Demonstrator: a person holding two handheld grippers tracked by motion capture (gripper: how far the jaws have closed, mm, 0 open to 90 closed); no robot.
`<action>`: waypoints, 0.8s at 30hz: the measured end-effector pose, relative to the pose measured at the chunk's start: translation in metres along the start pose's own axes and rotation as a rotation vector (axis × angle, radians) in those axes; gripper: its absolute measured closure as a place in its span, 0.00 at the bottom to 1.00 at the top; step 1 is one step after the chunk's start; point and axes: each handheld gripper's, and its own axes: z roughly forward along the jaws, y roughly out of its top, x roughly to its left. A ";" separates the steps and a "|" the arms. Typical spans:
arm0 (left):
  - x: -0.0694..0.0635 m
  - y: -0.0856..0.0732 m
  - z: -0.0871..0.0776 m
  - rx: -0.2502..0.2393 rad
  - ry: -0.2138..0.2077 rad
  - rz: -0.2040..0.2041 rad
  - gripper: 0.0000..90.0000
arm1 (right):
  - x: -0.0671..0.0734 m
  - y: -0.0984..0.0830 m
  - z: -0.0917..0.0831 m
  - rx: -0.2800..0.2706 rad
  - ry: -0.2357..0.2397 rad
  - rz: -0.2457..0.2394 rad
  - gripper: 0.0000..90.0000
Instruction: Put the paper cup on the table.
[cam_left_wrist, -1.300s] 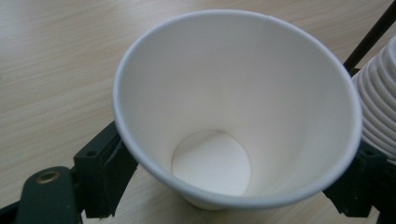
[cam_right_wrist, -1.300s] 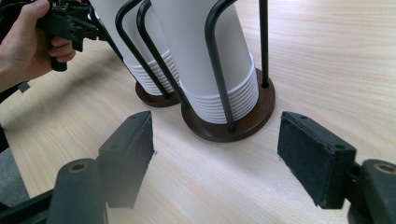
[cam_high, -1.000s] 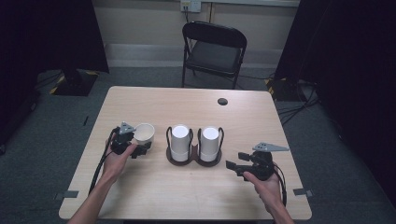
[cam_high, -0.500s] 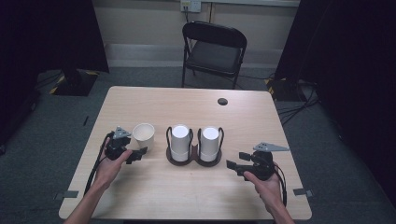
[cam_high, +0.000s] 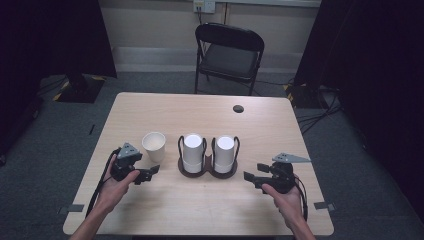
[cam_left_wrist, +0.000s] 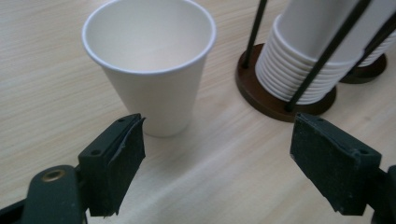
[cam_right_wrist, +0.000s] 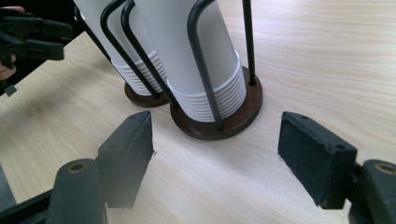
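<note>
Standing wide apart, the left gripper (cam_left_wrist: 217, 163) jaws hold nothing; the paper cup (cam_left_wrist: 149, 60) sits free just ahead.

1. A wooden table (cam_high: 165, 112) with a light top was placed on grey carpet (cam_high: 360, 165).
2. A small dark round disc (cam_high: 238, 108) was set into the table top near its far edge.
3. A black folding chair (cam_high: 229, 55) was positioned beyond the far edge, facing the table.
4. A wall socket (cam_high: 204, 5) was mounted above the chair.
5. Dark curtains (cam_high: 55, 35) were hung at both sides.
6. Cables (cam_high: 320, 117) were laid on the floor at the right.
</note>
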 end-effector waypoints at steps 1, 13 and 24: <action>-0.003 0.000 -0.002 -0.001 -0.005 0.005 0.20 | 0.000 0.000 0.000 0.001 -0.001 -0.002 0.29; -0.038 0.000 -0.010 -0.022 -0.084 0.029 0.20 | 0.000 -0.002 -0.002 0.003 -0.010 0.002 0.29; -0.057 -0.014 -0.009 -0.011 -0.108 0.003 0.20 | 0.004 -0.004 -0.001 0.014 -0.013 -0.021 0.29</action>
